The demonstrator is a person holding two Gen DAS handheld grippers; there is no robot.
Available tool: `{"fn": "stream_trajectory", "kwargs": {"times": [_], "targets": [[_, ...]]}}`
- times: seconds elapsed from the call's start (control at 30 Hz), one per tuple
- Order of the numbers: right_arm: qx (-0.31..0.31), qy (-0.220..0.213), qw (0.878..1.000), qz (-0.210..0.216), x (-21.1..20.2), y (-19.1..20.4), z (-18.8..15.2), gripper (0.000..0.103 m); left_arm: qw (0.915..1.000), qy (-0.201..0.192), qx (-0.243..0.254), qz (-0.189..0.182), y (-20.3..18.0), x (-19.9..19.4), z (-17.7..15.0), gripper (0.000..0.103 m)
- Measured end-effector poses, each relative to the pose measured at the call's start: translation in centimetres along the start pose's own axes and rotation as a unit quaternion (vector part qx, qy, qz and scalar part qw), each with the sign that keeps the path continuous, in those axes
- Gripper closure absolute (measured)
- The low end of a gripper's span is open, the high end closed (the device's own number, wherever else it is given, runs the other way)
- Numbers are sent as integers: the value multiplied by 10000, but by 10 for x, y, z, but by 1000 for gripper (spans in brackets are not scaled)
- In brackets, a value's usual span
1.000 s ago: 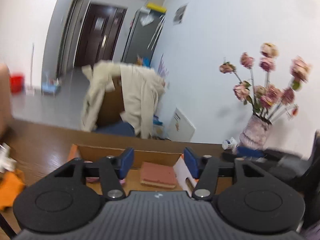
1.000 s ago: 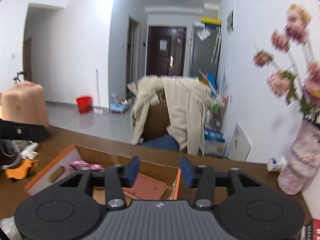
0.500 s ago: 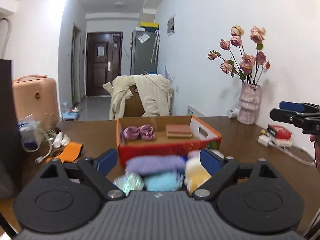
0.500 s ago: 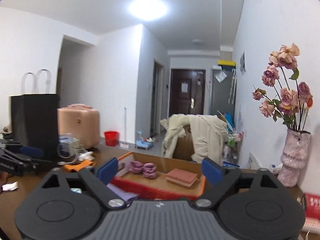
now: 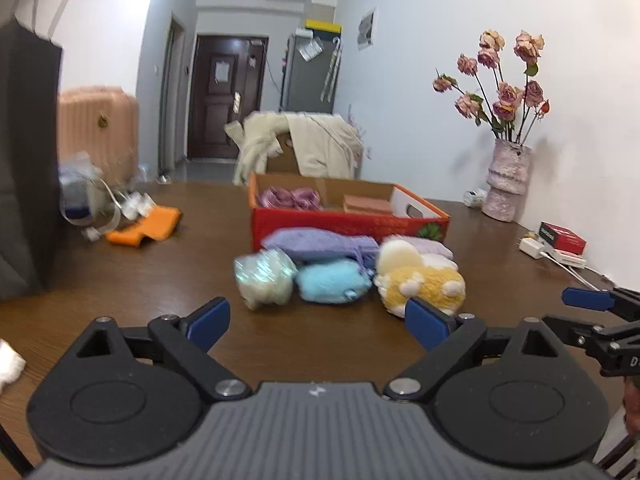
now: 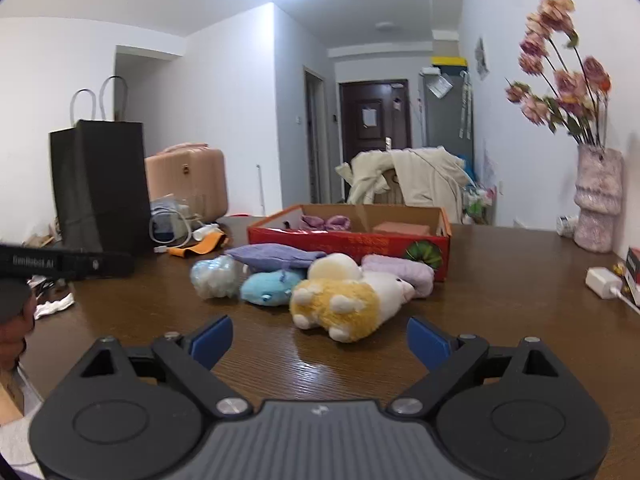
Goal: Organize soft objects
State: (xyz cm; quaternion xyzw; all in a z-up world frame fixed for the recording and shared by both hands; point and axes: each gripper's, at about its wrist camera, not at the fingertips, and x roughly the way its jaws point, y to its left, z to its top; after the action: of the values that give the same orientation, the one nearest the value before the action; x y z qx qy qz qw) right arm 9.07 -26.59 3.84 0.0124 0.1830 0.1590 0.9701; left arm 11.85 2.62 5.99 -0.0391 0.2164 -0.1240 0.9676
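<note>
A pile of soft objects lies on the brown table in front of a red cardboard box [image 5: 348, 226] [image 6: 348, 242]: a yellow and white plush [image 5: 424, 284] [image 6: 340, 306], a blue plush [image 5: 332, 280] [image 6: 270, 282], a lilac pouch [image 5: 320, 244] [image 6: 276, 256], a wrapped pale bundle [image 5: 264, 276] [image 6: 216, 276] and a lilac cloth [image 6: 400, 270]. The box holds purple fabric [image 5: 288, 198] [image 6: 324, 222] and a pink block [image 5: 366, 204] [image 6: 404, 227]. My left gripper [image 5: 318, 322] is open and empty, short of the pile. My right gripper [image 6: 320, 340] is open and empty, just before the yellow plush.
A black paper bag [image 5: 24, 160] [image 6: 100, 184] stands at the left. An orange cloth [image 5: 146, 230] and cables lie beside it. A vase of flowers [image 5: 506, 180] [image 6: 598, 200], a white charger [image 6: 602, 282] and a red box [image 5: 562, 237] are at the right.
Both grippers have pulled back from over the box toward the near side of the table and opened wider. The pile of soft objects has come into view.
</note>
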Motion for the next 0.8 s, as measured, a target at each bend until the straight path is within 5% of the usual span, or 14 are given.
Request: {"fn": "stream_trajectory", "kwargs": {"times": [0.27,0.43,0.8], "targets": [[860,377,9954,-205,56,-36,10,12,9962,426,-218,-722,-30,75,5,7],[1434,451,9885,-151,96,-55,19,24,9885,807,-500,-1179,-36,132,20,23],[2230,798,9715,101,161,-77,21,43,9535,1465,-1753,-1966,-14,204,12,42]]}}
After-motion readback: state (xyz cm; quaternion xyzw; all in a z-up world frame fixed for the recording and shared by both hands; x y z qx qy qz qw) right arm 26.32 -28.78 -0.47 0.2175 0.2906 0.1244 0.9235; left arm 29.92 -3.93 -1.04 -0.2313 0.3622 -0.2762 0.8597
